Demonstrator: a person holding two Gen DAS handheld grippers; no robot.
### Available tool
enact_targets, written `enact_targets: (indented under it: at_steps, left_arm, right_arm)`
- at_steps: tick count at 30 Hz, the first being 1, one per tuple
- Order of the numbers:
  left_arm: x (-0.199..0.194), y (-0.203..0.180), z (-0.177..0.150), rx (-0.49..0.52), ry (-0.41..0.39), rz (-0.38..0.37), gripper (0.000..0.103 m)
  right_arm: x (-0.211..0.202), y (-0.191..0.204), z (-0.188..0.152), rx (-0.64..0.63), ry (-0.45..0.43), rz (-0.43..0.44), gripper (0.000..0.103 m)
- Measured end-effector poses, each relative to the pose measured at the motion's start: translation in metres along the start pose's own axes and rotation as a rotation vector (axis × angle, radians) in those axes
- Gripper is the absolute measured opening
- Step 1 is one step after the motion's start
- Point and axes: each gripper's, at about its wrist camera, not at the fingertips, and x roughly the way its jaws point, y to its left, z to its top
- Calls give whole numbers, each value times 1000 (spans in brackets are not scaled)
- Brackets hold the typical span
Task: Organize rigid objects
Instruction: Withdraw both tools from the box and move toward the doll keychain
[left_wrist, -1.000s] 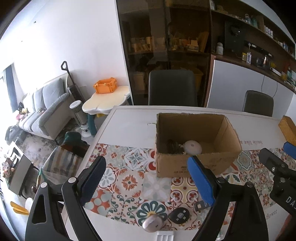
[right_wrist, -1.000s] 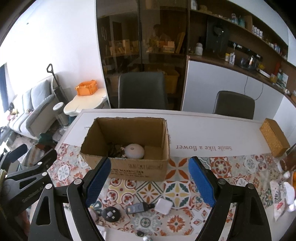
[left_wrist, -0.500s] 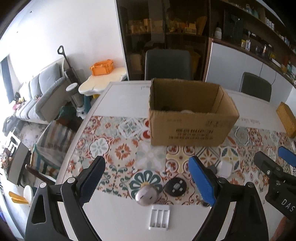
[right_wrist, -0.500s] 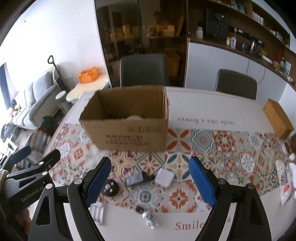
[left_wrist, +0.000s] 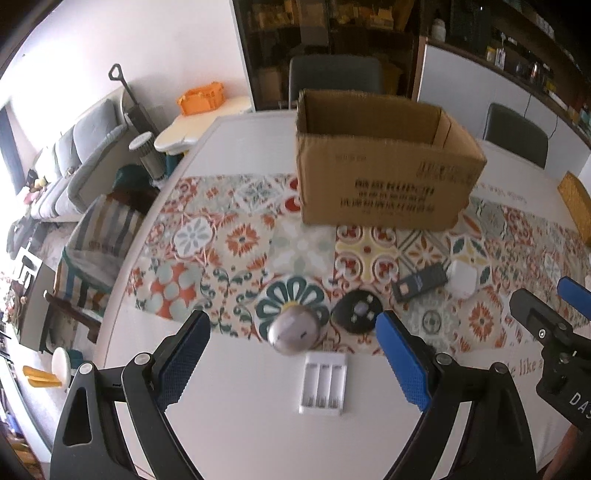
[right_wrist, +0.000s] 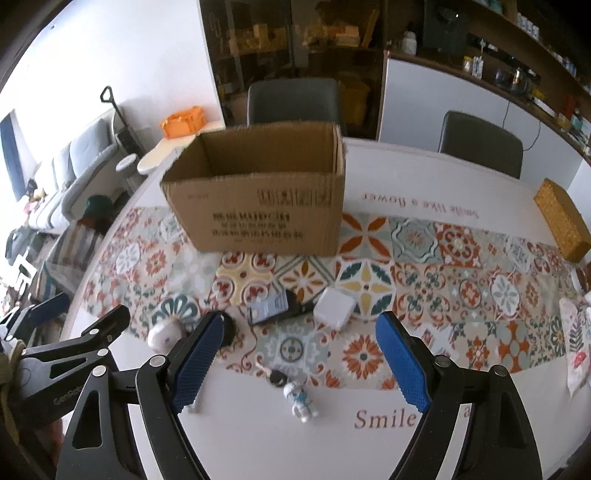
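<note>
Left gripper (left_wrist: 291, 332): jaws wide apart, nothing between the pads, hanging over the table's (left_wrist: 236, 424) near left part. Below it, a grey dome (left_wrist: 293, 329) sits on the runner's (left_wrist: 207, 236) near edge. White battery tray (left_wrist: 322, 387) just nearer me, on bare tabletop. Black disc (left_wrist: 356, 311) just right of the dome. Further right, a black remote (right_wrist: 273, 307) lies tilted, with a white cube (right_wrist: 334, 308) beside its right end.

Open cardboard box (right_wrist: 258, 206) stands upright behind these, toward the far edge; I cannot see its inside.

Right gripper (right_wrist: 295, 332): jaws also spread, holding nothing. Under it, near the front edge, a small black round bit (right_wrist: 277, 377) and a white-and-blue figurine (right_wrist: 301, 400) lying down. A woven yellow box (right_wrist: 561, 218) rests at the far right edge.
</note>
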Motion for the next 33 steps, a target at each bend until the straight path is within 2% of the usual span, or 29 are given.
enact_targets:
  at_steps: [22,33]
  left_arm:
    - [66,-28,-49,86,233,-6,92]
    - [94,-38,-60,109,322,-24,92]
  right_arm:
    - [72,-7,-58,-16,258,34,73]
    - [103,-6,-69,-44,343,56,66]
